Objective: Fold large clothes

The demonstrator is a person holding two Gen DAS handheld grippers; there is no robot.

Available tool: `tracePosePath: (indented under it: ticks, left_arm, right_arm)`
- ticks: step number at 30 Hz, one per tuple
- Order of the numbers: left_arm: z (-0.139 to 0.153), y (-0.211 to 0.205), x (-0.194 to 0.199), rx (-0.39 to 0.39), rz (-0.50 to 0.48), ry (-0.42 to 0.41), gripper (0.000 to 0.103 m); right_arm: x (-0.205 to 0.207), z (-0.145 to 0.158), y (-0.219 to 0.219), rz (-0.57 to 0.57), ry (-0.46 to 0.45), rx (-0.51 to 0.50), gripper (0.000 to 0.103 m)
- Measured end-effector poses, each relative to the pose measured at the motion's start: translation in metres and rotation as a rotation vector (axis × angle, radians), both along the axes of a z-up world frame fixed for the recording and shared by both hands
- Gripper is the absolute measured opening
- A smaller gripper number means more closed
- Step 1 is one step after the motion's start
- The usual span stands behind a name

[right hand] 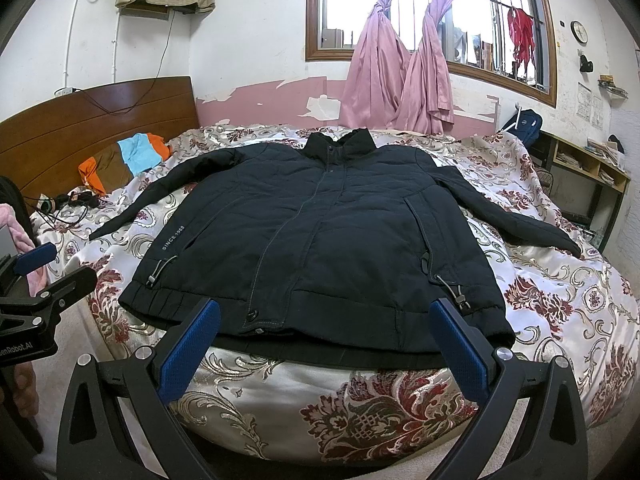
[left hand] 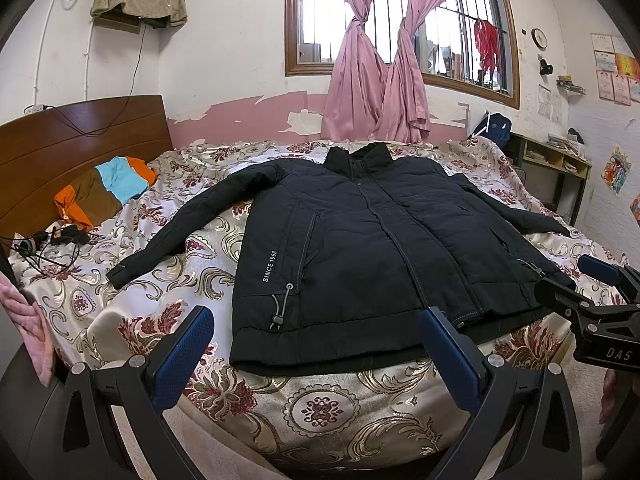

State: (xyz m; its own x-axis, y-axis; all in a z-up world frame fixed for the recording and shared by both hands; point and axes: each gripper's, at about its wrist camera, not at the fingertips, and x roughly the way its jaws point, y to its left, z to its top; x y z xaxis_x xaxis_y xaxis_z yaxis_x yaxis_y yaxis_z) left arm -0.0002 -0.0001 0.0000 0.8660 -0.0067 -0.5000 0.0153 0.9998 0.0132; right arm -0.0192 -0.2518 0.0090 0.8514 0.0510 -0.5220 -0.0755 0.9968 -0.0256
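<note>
Now, left gripper point(left hand: 316, 356): jaws spread wide and empty, hovering at the foot of the bed, just short of the hem.
Right gripper point(right hand: 324, 344): likewise released, holding nothing, poised over the hem's right half.
Jacket point(left hand: 360, 240): black, laid flat and face up on the bed point(left hand: 320, 412), zipped, collar far, both sleeves spread out sideways.
Step, as I judge it: the first grasp; nothing is folded yet.
Doing it well: start with a sleeve point(left hand: 180, 224), pinching the cuff and the shoulder, and carry it across the chest.
Care: the padding is thick, so bite deep; avoid the cord toggles point(left hand: 280, 304).
</note>
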Motion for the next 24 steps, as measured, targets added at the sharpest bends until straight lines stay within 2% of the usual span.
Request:
tracePosePath:
  ticks: [9, 14, 18, 24]
  left_arm:
    - [0.0, -0.002, 0.003, -0.004, -0.005, 0.011, 0.103]
    - [0.003, 0.005, 0.009, -0.032, -0.018, 0.025, 0.103]
    - [0.007, 0.007, 0.019, -0.032, -0.027, 0.035, 0.103]
    - [0.016, 0.002, 0.043, 0.015, -0.028, 0.053, 0.103]
  right_arm:
    - [0.0, 0.0, -0.001, -0.012, 0.004, 0.001, 0.102]
    - [0.001, -0.001, -0.004, -0.031, 0.015, 0.013, 0.102]
    - [0.008, 0.0, -0.012, -0.065, 0.045, 0.027, 0.102]
    - [0.029, -0.003, -0.021, -0.127, 0.125, 0.009, 0.102]
